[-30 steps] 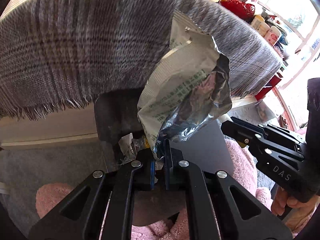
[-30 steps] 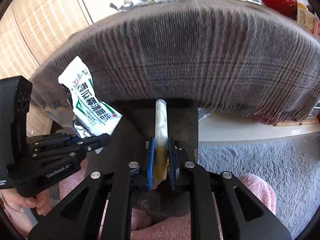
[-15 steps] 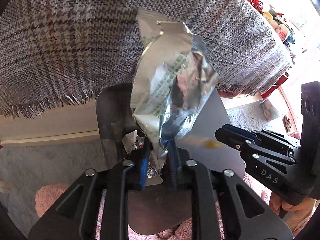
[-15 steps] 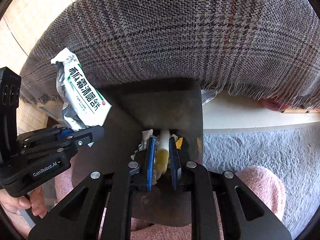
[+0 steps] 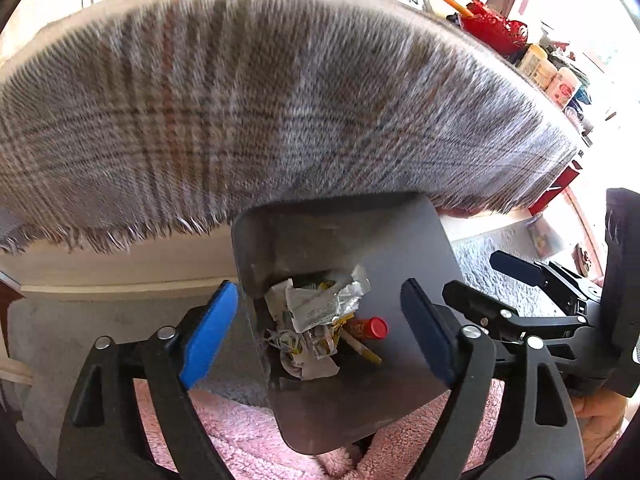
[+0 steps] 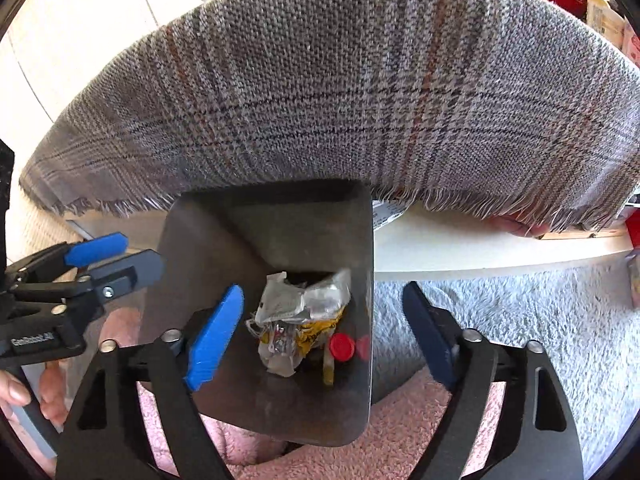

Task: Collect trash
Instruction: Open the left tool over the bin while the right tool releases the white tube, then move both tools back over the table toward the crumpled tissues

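Note:
A dark grey trash bin (image 5: 360, 236) (image 6: 200, 240) stands below the table edge. Crumpled wrappers (image 5: 320, 304) (image 6: 304, 300) and a small red-capped bottle (image 5: 370, 328) (image 6: 340, 347) lie in its bottom. My left gripper (image 5: 320, 336) is open and empty, its fingers spread over the bin mouth. My right gripper (image 6: 324, 332) is open and empty above the same bin. The right gripper also shows at the right of the left wrist view (image 5: 516, 276), and the left gripper at the left of the right wrist view (image 6: 96, 256).
A grey plaid cloth (image 5: 260, 112) (image 6: 360, 88) hangs over the table edge just above the bin. A red basket (image 5: 492, 28) and bottles (image 5: 536, 66) sit on the table's far right. Pink fluffy fabric (image 5: 240, 432) lies under the bin; grey carpet (image 6: 520, 320) lies to the right.
Both grippers opened. The white-and-green foil wrapper left my left gripper and the white-and-yellow stick left my right gripper; both now lie in the bin. Both grippers rose slightly.

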Available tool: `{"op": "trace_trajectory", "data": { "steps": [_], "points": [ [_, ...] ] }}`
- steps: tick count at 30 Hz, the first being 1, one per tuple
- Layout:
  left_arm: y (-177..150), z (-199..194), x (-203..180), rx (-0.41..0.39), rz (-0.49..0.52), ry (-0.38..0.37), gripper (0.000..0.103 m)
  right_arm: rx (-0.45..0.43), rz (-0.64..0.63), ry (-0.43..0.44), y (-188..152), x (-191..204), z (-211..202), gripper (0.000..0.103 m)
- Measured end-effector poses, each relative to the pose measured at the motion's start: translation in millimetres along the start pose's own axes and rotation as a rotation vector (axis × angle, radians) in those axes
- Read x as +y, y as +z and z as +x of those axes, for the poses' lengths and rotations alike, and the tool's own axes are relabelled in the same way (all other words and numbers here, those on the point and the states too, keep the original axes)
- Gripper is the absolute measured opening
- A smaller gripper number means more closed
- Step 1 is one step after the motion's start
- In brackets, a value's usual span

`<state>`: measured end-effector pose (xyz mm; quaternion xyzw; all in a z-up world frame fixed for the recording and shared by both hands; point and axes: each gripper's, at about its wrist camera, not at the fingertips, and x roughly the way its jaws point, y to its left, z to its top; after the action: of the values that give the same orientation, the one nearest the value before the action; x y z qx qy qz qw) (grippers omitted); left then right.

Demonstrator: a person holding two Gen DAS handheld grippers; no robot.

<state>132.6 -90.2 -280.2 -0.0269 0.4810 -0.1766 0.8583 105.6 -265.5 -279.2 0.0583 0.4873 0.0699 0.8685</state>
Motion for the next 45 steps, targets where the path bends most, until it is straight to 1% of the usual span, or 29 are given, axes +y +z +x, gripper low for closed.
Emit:
{"op": "trace_trajectory", "data": {
  "steps": [3, 7, 12, 16, 19, 21, 24, 28, 34, 37, 41, 45],
  "points": [
    [3.4, -11.4, -0.5, -0.023, 0.012, -0.003, 0.086, -0.011, 0.001, 0.009, 4.0, 0.0, -7.8, 0.089],
    [16.5, -41.6, -4.3, -0.079, 0.034, 0.003, 0.095, -0.05, -0.01, 0.001, 14.6, -3.6, -25.8, 0.098],
    [35.3, -72.4, -7.0, -0.137, 0.054, 0.035, 0.095, -0.155, -0.001, -0.009, 40.3, -7.7, -63.9, 0.099],
    [56.3, -93.1, -1.2, -0.186, 0.059, 0.049, 0.095, -0.23, -0.001, -0.029, 64.9, -12.7, -85.1, 0.099],
    [73.2, -102.6, 1.6, -0.217, 0.068, 0.083, 0.095, -0.264, 0.0, -0.035, 85.4, -15.6, -93.4, 0.099],
    [84.6, -105.9, 4.5, -0.225, 0.068, 0.091, 0.095, -0.278, -0.009, -0.041, 96.8, -16.6, -94.8, 0.099],
    [104.4, -106.1, 10.6, -0.224, 0.07, 0.085, 0.095, -0.291, -0.033, -0.053, 117.1, -13.2, -93.6, 0.099],
    [126.6, -100.7, 17.6, -0.232, 0.074, 0.114, 0.095, -0.293, -0.038, -0.037, 144.1, -12.8, -85.7, 0.099],
    [162.8, -88.1, 28.9, -0.237, 0.051, 0.116, 0.095, -0.284, -0.047, -0.034, 180.0, -15.0, -71.8, 0.099],
    [180.8, -78.3, 29.9, -0.241, 0.062, 0.125, 0.095, -0.275, -0.052, -0.045, 197.1, -17.2, -61.8, 0.099],
    [201.6, -62.1, 34.8, -0.226, 0.064, 0.121, 0.095, -0.278, -0.063, -0.054, 213.7, -17.0, -49.8, 0.099],
    [219.6, -46.9, 37.8, -0.218, 0.067, 0.12, 0.093, -0.265, -0.063, -0.049, 232.9, -16.6, -32.4, 0.099]
  ]
}}
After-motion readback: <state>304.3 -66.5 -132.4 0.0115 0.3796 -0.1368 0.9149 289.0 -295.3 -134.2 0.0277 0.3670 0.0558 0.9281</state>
